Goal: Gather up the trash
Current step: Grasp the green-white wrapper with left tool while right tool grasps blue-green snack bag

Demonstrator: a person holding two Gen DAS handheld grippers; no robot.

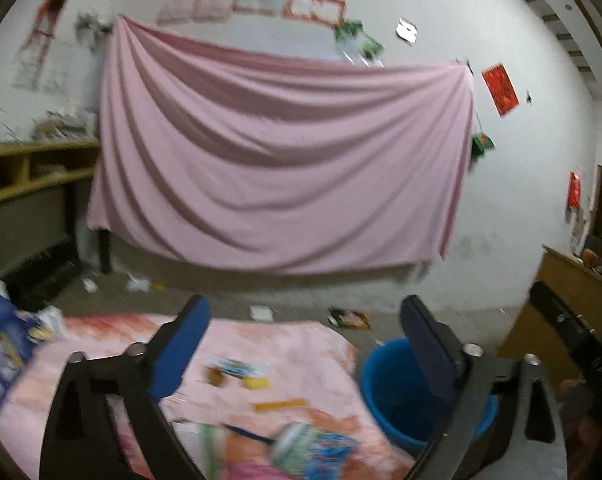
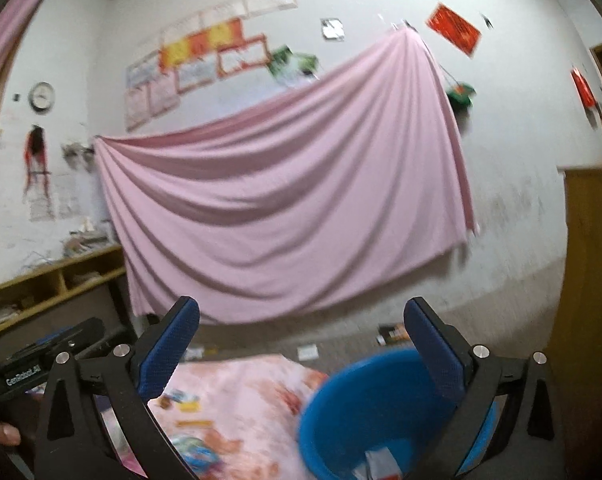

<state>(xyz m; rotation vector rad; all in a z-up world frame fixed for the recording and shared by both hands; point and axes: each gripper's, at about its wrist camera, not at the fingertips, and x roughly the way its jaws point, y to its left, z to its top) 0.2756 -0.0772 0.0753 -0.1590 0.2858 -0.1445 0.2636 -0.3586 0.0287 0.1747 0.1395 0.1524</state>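
While both pairs of fingers stand wide with nothing between them, the left gripper (image 1: 305, 340) and right gripper (image 2: 301, 340) hang above a pink-covered worktop (image 1: 301, 336) strewn with trash. Nearest, a crumpled colourful wrapper (image 1: 313, 452) lies below the left fingers, yellow strips (image 1: 279, 405) and small packets (image 1: 237, 368) beyond it. A blue bucket (image 2: 365, 400), papers inside, stands at the worktop's right edge, partly behind the right gripper's right finger. Farther off, litter dots the floor (image 1: 301, 296); a pink sheet (image 2: 285, 208) drapes the white wall.
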